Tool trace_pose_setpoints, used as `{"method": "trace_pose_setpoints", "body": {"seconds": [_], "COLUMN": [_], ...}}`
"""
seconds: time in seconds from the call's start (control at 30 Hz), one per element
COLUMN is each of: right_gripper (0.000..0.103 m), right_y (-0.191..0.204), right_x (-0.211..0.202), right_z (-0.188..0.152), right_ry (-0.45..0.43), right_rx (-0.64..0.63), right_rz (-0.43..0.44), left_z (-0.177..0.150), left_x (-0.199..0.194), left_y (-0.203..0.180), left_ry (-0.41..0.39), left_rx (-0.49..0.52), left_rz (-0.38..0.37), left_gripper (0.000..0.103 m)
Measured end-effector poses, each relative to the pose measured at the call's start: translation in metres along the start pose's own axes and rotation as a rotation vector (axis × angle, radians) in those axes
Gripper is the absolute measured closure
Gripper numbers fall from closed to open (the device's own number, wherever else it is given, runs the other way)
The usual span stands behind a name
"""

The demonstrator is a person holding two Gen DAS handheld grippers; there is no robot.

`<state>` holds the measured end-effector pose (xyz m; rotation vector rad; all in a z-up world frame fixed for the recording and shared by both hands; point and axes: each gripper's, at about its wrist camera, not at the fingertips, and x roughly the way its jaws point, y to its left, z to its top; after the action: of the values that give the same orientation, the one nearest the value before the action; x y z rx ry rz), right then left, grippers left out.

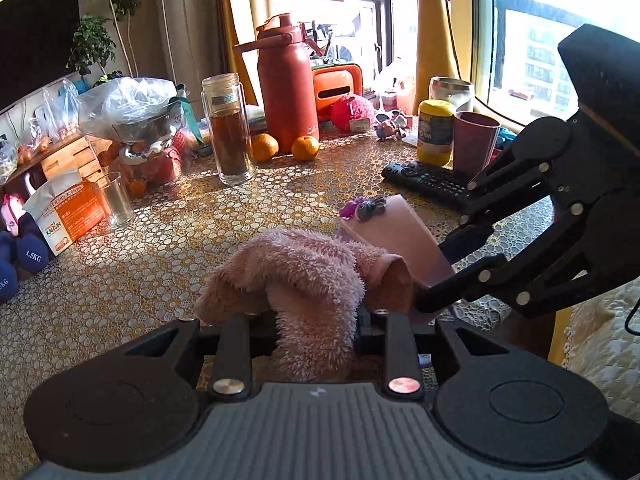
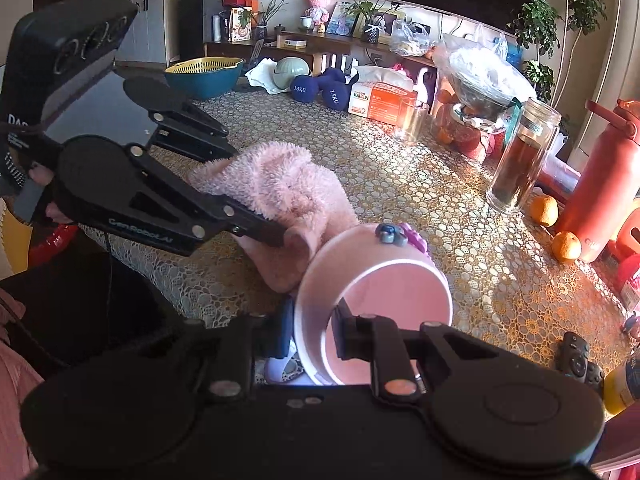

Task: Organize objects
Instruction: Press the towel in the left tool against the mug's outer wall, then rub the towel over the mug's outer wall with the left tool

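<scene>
Left gripper [image 1: 316, 320] sits closest to its camera, jaws clamped on a pink fluffy cloth [image 1: 296, 276]; the cloth bunches over and hangs down between the fingers, so the grip looks like a pinch on a fold rather than on an edge. In the right wrist view the same cloth [image 2: 276, 188] lies partly on the table [image 2: 460, 240], its near end lifted by that gripper [image 2: 256, 216].

Right gripper [image 2: 316, 332] is closed on the rim of a pink cup [image 2: 384, 292]: one finger inside the wall, one outside. Cup is tipped on its side, mouth toward the camera, probably held that way so the opening faces the cloth. A small grey and purple flower ornament [image 2: 394, 234] sits on the cup's upper side. Cloth and cup touch or nearly touch at the rim; can't tell which.

Judgement: cloth is meant for the cup, either wiping it or stuffing it in, near the table's front edge.

Farther out, well apart: glass bottle [image 1: 232, 128] with dark contents, red flask [image 1: 284, 84], two oranges [image 1: 306, 147] beside it, remote [image 1: 428, 178], empty tumbler [image 1: 116, 200], orange box [image 1: 68, 216], dumbbells [image 2: 320, 86]. Clutter leaves the middle of the table free for working.
</scene>
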<state>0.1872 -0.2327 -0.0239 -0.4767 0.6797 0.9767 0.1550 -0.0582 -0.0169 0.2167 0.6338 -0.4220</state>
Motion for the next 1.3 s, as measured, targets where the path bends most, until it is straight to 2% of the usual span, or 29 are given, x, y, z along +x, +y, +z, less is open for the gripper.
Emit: {"method": "trace_pose_setpoints", "body": {"seconds": [0.2, 0.37, 0.67, 0.83, 0.97, 1.07, 1.2, 1.3], "right_gripper": [0.085, 0.084, 0.084, 0.084, 0.084, 0.079, 0.070, 0.069], "right_y": [0.007, 0.007, 0.009, 0.009, 0.005, 0.001, -0.009, -0.018], "right_x": [0.002, 0.003, 0.004, 0.003, 0.003, 0.001, -0.002, -0.005], "right_z": [0.001, 0.002, 0.003, 0.002, 0.003, 0.004, 0.004, 0.004], "right_ry": [0.010, 0.005, 0.001, 0.002, 0.003, 0.001, -0.023, -0.049], "right_rx": [-0.048, -0.054, -0.084, -0.079, -0.047, -0.007, 0.087, 0.159], "right_rz": [-0.009, -0.013, -0.001, -0.002, -0.014, -0.020, 0.008, 0.017], "left_z": [0.017, 0.023, 0.009, -0.002, -0.007, -0.011, -0.016, -0.018], "left_x": [0.002, 0.020, 0.047, 0.048, 0.042, 0.040, 0.036, 0.033], "left_y": [-0.006, 0.004, 0.024, 0.024, 0.018, 0.014, 0.011, 0.009], "left_ry": [-0.023, 0.005, 0.085, 0.093, 0.095, 0.097, 0.099, 0.101], "left_rx": [-0.005, -0.028, -0.056, -0.042, -0.034, -0.027, -0.037, -0.038], "left_rz": [-0.031, 0.002, 0.032, 0.022, 0.019, 0.014, 0.001, -0.002], "left_gripper": [0.075, 0.075, 0.075, 0.075, 0.075, 0.075, 0.075, 0.075]}}
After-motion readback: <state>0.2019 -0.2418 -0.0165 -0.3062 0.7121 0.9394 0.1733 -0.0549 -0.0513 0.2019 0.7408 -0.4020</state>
